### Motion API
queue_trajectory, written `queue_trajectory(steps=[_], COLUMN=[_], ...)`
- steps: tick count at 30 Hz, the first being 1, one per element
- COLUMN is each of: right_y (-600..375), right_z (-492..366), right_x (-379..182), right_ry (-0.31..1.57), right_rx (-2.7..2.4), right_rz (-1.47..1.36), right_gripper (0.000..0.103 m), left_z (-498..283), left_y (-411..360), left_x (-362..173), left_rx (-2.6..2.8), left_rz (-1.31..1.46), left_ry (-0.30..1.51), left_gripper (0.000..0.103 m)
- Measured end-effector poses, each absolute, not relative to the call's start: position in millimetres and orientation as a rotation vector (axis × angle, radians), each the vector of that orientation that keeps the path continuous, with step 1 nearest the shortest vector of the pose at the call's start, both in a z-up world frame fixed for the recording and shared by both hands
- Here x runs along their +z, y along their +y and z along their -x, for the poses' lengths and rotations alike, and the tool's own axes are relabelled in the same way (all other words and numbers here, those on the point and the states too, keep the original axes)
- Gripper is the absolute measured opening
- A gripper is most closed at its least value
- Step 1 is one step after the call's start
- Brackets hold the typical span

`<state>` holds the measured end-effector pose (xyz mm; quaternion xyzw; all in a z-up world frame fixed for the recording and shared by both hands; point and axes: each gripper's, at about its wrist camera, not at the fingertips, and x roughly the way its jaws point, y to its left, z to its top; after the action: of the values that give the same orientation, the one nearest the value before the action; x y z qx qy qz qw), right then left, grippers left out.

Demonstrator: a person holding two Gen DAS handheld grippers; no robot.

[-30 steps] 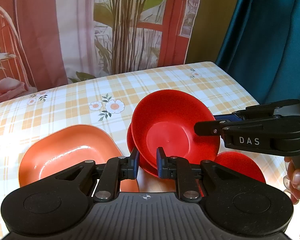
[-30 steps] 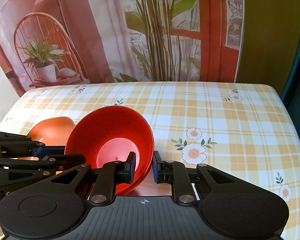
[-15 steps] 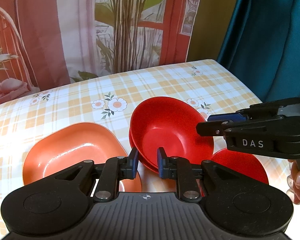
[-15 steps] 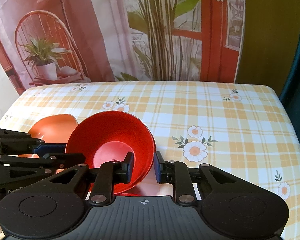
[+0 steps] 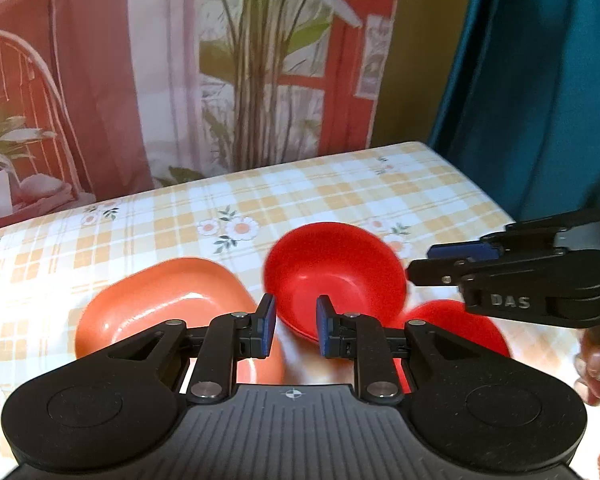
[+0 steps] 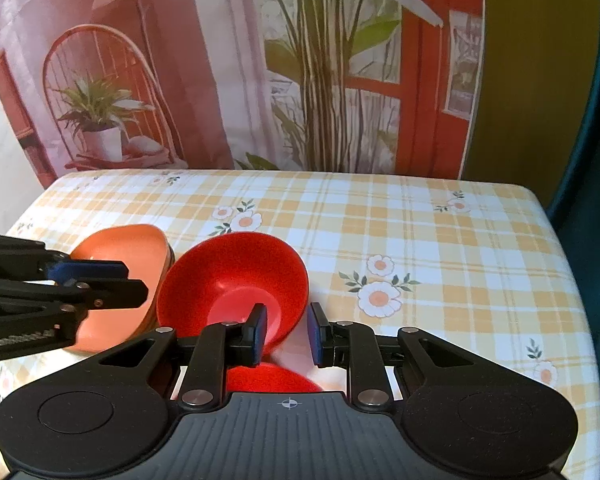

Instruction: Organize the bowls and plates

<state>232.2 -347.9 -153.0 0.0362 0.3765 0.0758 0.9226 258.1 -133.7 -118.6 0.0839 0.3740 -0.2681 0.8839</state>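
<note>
- Red bowl [image 5: 334, 264] on checked tablecloth [image 6: 420, 240], near front edge, mouth up and tipped slightly toward the wrist cameras. Round in outline, so no long axis to record.
- Flanked by orange dish [image 5: 160, 300] on its left and red plate [image 5: 456, 320] at its front right. Touching or merely close: cannot tell, frame blurred.
- Orange dish oblong with rounded corners, long axis running roughly left to right in the left wrist view, hollow facing up.
- Left gripper [image 5: 296, 316] held above the near rim of the red bowl, jaws parted by a narrow gap, nothing between the pads.
- Right gripper [image 6: 287, 324] likewise narrowly parted and empty; left finger overlaps the bowl's near wall in its own view.
- From the left wrist view, right gripper's tips just beside the bowl's right rim, not clamped on it.
- Part of a hand [image 5: 596, 364] visible behind the right gripper's body.
</note>
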Motion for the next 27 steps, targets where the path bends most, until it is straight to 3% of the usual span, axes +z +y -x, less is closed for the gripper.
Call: queue_trajectory(steps=[12,15,27], right_y=[-362,-369,-371], right_z=[-187,-181,-167], right_x=[-164,-171,-188], right_ry=[0.771,0.787,0.832], right_rx=[0.137,0.126,0.144], right_rz=[-0.026,-0.027,-0.049], right_gripper=[0.021,0.021,0.021], left_z=[-204,-198,-192], left_y=[-148,-149,-152], left_x=[-136,-142,-159], left_rx=[-0.603,-0.604,-0.606], left_rz=[-0.152,-0.129,-0.079], left_ry=[0.762,0.778,0.838], left_gripper=[0.025,0.031,0.032])
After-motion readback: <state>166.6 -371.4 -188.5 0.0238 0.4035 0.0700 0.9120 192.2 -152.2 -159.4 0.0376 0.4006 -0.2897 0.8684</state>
